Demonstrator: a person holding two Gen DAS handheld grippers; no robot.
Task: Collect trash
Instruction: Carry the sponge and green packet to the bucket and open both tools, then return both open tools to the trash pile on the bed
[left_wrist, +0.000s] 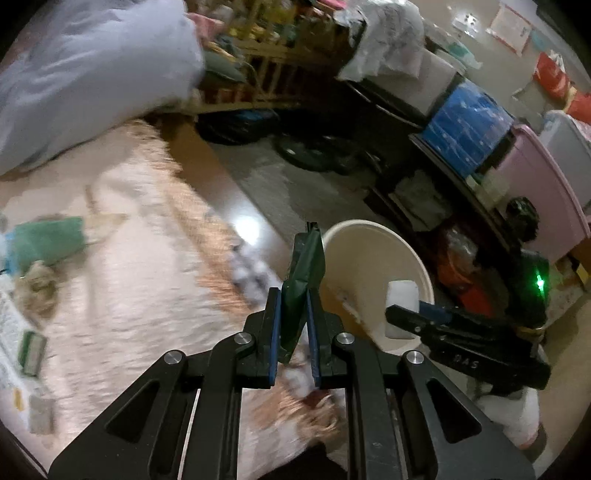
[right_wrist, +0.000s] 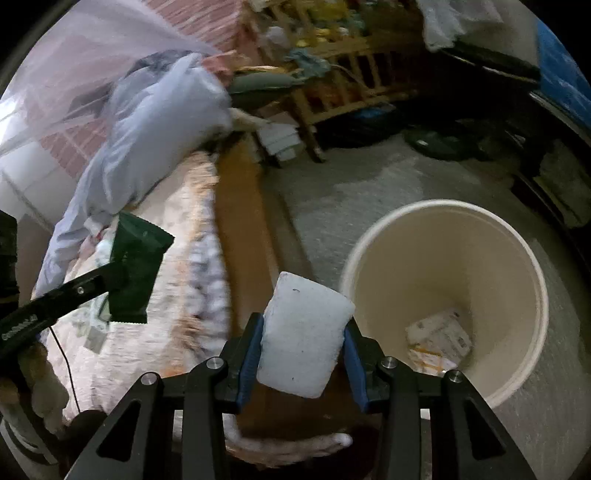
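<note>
Carrying trash toward the bin (right_wrist: 443, 295), lower right: left gripper (left_wrist: 294, 328) jaws pinching a green wrapper (left_wrist: 304, 273), right gripper (right_wrist: 301, 354) jaws pinching a white block (right_wrist: 304, 332). One carton (right_wrist: 439, 339) already binned; scraps remain on the bed (left_wrist: 122, 295).

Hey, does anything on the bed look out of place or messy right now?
Yes. Litter lies scattered on the pink blanket: a green packet, crumpled brownish scrap and a small green-edged packet near its left edge.
</note>
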